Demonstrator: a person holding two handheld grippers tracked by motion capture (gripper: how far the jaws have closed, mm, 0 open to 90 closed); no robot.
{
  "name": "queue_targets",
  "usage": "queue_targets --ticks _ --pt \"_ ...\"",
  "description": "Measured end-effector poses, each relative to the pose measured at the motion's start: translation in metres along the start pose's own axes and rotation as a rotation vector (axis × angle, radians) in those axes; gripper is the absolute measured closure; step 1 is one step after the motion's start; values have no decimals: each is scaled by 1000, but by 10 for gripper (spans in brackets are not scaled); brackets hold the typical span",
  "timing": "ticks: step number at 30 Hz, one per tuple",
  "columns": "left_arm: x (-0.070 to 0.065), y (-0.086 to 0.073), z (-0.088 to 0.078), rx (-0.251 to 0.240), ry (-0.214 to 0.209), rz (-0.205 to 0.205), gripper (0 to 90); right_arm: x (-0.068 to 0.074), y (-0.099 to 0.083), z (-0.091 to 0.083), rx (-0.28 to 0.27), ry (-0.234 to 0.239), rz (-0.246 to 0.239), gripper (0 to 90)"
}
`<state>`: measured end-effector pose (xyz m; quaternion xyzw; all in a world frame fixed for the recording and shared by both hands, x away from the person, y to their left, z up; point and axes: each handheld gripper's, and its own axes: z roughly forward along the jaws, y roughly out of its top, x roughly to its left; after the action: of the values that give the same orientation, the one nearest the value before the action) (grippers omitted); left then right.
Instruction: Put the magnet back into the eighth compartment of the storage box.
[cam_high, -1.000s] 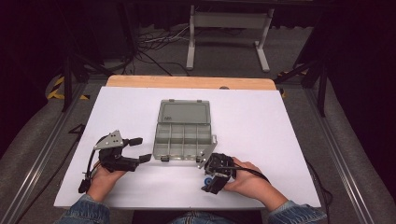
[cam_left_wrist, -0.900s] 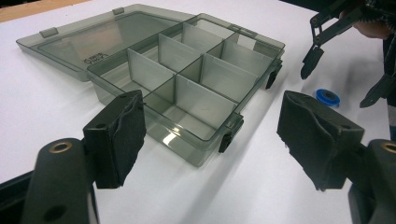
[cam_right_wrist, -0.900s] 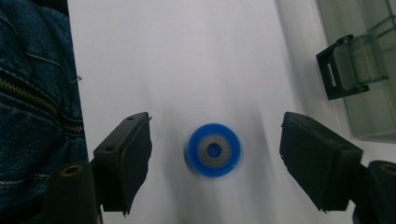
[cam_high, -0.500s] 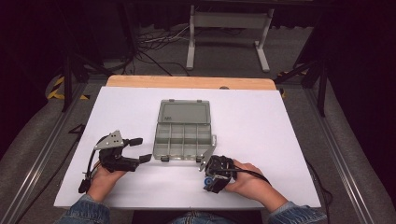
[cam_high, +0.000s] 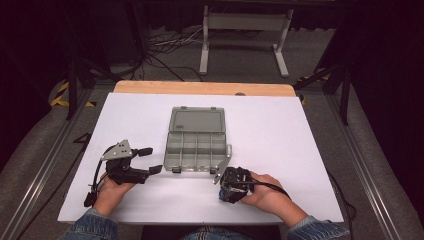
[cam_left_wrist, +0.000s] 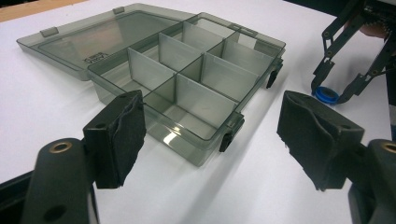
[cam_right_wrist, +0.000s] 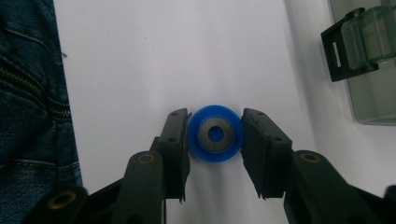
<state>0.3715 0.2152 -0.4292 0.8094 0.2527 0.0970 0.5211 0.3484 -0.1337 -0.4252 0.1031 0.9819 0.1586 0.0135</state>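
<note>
While the high view sets the right tool (cam_high: 226, 181) low near the front right corner of the grey compartment box (cam_high: 196, 145), with the hand (cam_high: 265, 190) behind it hiding what lies under it, the right gripper view looks straight down its two black jaws and shows a blue ring (cam_right_wrist: 215, 133) with a grey metal centre lying flat on the white surface (cam_right_wrist: 140, 56) between them. Its jaws have just been closing, and both pads now meet the ring's rim, one on each side, so the tool is clamped on the ring. That view also shows a black latch (cam_right_wrist: 343, 53) of the box at its upper right and a denim garment (cam_right_wrist: 28, 116) along its left edge.

From the left gripper view, the ring (cam_left_wrist: 325, 95) appears as a small blue disc on the surface just past the box's near corner, with the right tool (cam_left_wrist: 334, 88) standing over it. That view shows the box (cam_left_wrist: 187, 88) open, its clear lid (cam_left_wrist: 102, 39) laid back flat and its compartments divided by upright walls.

Resting on the surface to the left of the box in the high view, the left tool (cam_high: 150, 160) has its jaws spread well apart with nothing between them; its own view confirms the wide gap between the two padded fingers (cam_left_wrist: 126, 130).
</note>
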Motion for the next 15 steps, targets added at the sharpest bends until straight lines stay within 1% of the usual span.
queue_targets --ticks 2,4,7,11,15 --pt "-1 0 0 5 -10 -13 239 0 0 -3 -15 -1 -2 625" --pt "-1 0 0 4 -12 -13 239 0 0 -4 -18 -5 1 624" --pt "-1 0 0 3 -11 -13 240 -2 1 -12 -29 -3 -2 625" --pt "-1 0 0 3 -11 -13 239 -4 3 -20 -45 -5 6 624" --pt "-1 0 0 3 -10 -10 239 -6 5 -27 -59 -8 1 624"
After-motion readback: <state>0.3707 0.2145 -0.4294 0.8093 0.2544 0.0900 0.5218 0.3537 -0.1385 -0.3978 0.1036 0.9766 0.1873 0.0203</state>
